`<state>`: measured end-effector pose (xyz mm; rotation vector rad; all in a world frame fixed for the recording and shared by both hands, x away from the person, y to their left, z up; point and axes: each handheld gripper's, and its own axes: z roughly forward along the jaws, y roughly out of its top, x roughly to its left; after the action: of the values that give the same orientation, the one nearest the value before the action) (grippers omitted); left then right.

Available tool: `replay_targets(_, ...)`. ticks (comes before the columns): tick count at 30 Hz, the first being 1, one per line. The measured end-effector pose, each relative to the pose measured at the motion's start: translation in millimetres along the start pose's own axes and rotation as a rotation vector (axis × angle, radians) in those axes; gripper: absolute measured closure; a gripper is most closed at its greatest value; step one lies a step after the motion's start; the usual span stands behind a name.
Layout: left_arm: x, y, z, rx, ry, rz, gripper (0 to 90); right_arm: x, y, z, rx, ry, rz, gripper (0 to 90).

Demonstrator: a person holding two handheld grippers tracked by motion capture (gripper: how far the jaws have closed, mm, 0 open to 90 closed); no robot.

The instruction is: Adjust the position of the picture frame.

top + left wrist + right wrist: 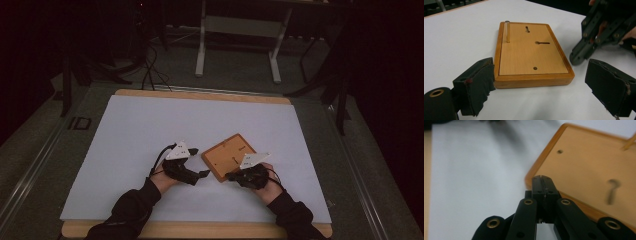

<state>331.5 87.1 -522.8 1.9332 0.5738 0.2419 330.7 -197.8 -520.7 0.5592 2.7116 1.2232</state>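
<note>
A flat wooden board with a raised rim lies on the white sheet, turned at an angle. A thin wooden peg stands upright in its far left corner, and its face has two keyhole slots and a small hole. My left gripper is open just left of the board, and its pads flank the board's near short edge without touching it. My right gripper is shut with nothing between its jaws. Its closed tip is at the board's rim; contact cannot be told.
The white sheet covers a wooden tabletop whose edge shows at the back and front. Beyond the table are the legs of a white stand and cables on the dark floor.
</note>
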Motion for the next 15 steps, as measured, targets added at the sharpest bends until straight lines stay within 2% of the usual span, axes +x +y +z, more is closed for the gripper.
replay_targets(3,-0.1,-0.8,0.1,-0.004,0.002,-0.002,9.3,-8.0,5.0,-10.2,-0.014,-0.042,-0.003,90.0)
replay_targets(8,-0.5,-1.8,-0.9,-0.007,0.005,-0.003,9.3,-29.5,7.5,-25.3,-0.035,-0.109,0.031,89.9)
replay_targets(15,0.8,-2.2,-2.1,-0.016,0.008,-0.008,9.3,-64.5,22.5,-27.4,-0.081,-0.189,0.086,90.0)
